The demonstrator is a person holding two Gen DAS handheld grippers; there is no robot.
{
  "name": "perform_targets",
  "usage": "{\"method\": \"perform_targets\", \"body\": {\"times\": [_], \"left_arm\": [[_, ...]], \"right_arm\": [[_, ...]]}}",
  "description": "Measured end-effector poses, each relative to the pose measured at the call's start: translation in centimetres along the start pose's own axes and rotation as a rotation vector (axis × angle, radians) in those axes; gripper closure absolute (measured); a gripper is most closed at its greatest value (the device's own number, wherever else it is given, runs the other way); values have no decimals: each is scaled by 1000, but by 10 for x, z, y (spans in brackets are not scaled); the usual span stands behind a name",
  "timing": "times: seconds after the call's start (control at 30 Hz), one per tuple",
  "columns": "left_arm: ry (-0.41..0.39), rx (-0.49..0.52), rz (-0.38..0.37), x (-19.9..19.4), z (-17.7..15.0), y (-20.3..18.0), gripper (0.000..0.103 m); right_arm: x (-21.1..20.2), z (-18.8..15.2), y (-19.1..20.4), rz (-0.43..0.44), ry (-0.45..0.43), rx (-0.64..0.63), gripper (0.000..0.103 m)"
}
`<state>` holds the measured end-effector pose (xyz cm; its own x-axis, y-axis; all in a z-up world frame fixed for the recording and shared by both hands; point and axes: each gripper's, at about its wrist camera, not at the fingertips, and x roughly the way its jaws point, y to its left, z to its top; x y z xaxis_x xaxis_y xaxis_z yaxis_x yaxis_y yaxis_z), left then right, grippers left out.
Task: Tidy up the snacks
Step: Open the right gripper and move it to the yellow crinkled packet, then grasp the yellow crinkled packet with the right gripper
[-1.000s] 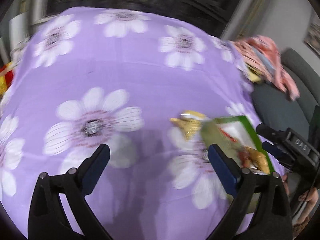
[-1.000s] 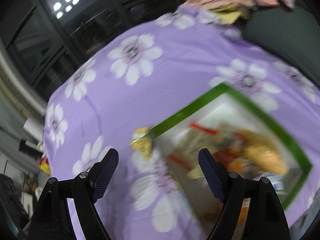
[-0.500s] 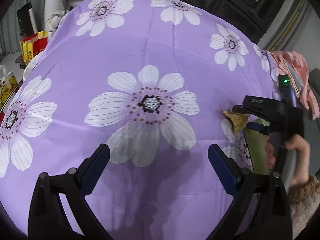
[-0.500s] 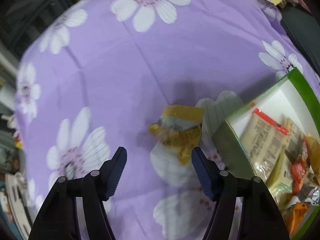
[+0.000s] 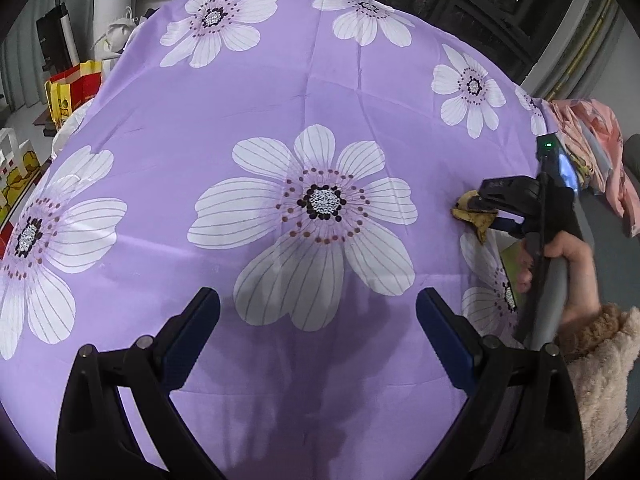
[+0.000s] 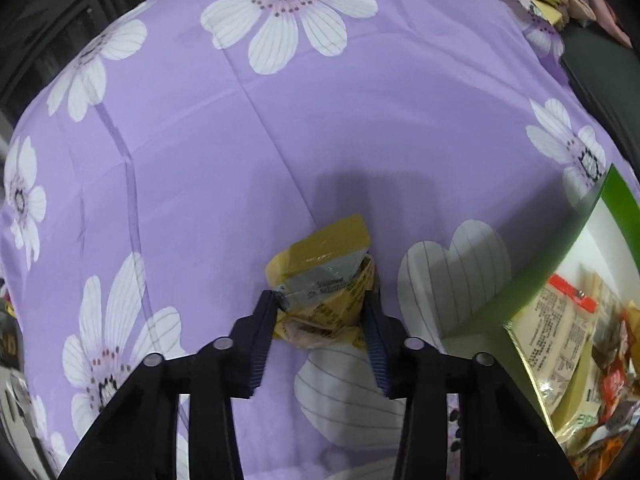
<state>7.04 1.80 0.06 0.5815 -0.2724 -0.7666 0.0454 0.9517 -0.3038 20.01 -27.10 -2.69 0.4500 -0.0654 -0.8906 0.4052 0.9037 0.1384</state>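
A yellow snack packet (image 6: 326, 280) lies on the purple flowered cloth. My right gripper (image 6: 322, 320) is closed around its near end, both pads touching its sides. It also shows in the left wrist view (image 5: 472, 216), held by the right gripper (image 5: 486, 212) at the right. A green-rimmed box (image 6: 612, 196) with several snack packets (image 6: 560, 320) inside stands just right of the packet. My left gripper (image 5: 318, 332) is open and empty, low over the cloth above a large white flower.
The purple cloth (image 5: 320, 100) covers the whole table. A pink garment (image 5: 600, 140) lies on a dark seat at the far right. Red and yellow bags (image 5: 68, 88) stand beyond the table's left edge. Dark windows are behind.
My right gripper moved down to the yellow packet and closed on it. My left gripper swung left, away from the box, and stays open.
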Motion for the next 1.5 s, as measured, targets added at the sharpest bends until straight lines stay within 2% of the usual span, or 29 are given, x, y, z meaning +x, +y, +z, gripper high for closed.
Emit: {"method": "perform_targets", "body": {"times": [0.1, 0.3, 0.37, 0.47, 0.53, 0.63, 0.7, 0.77, 0.83, 0.9, 1.07, 1.23, 1.5], "left_arm": [[-2, -5, 5, -1, 1, 0, 4], [-32, -1, 3, -15, -1, -4, 4], [-34, -9, 12, -20, -3, 0, 4], [-41, -17, 19, -28, -7, 6, 4], [-42, -29, 29, -32, -9, 13, 4], [-38, -59, 46, -35, -11, 24, 4], [-32, -69, 52, -36, -13, 28, 4], [-28, -72, 54, -38, -14, 30, 4], [-24, -71, 28, -38, -16, 29, 4], [-11, -80, -7, -35, -16, 29, 4], [34, -52, -57, -24, -20, 14, 4], [107, -13, -158, -5, -29, -12, 4], [189, 64, -207, 21, -44, -51, 5]], "right_arm": [[-16, -12, 5, 52, 21, -59, 71], [-56, -45, 20, 231, 111, -201, 71], [-66, -64, 24, 306, 165, -237, 71], [-69, -96, 17, 433, 303, -191, 71], [-70, -118, 18, 480, 357, -213, 71], [-73, -141, 30, 455, 391, -262, 71], [-74, -144, 35, 418, 372, -276, 71], [-78, -141, 34, 421, 338, -264, 67], [-82, -138, 33, 422, 284, -263, 49], [-86, -135, 33, 402, 233, -266, 43], [-86, -130, 26, 449, 209, -243, 43], [-85, -126, 18, 464, 210, -214, 43], [-72, -123, 1, 489, 260, -138, 43]]}}
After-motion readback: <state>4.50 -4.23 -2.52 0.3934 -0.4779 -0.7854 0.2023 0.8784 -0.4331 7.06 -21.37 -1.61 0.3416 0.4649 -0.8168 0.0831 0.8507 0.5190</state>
